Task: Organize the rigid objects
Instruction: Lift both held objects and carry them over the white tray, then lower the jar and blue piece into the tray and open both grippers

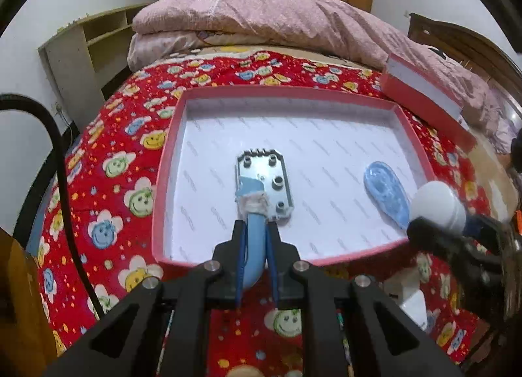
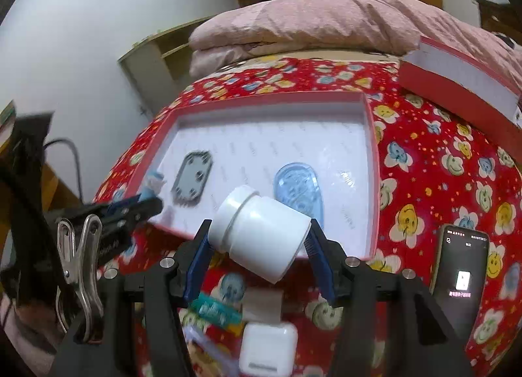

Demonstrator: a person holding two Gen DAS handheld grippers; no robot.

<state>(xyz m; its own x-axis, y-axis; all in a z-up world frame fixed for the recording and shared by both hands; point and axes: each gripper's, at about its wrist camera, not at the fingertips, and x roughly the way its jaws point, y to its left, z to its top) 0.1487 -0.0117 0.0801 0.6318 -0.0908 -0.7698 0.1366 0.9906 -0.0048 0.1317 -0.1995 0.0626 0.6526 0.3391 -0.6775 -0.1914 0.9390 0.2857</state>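
Note:
My left gripper is shut on a light blue curved toy piece whose blue-and-white top reaches over the near part of the red tray. On the tray's white floor lie a grey metal plate and a translucent blue oval piece. My right gripper is shut on a white jar, tilted, just above the tray's near rim. The metal plate and blue oval lie beyond the jar. At the left, the left gripper carries the toy piece.
Everything rests on a bed with a red flower-print sheet. The tray's red lid lies at the back right. A phone lies to the right; a white earbud case and a teal packet lie near. A metal clip hangs at the left.

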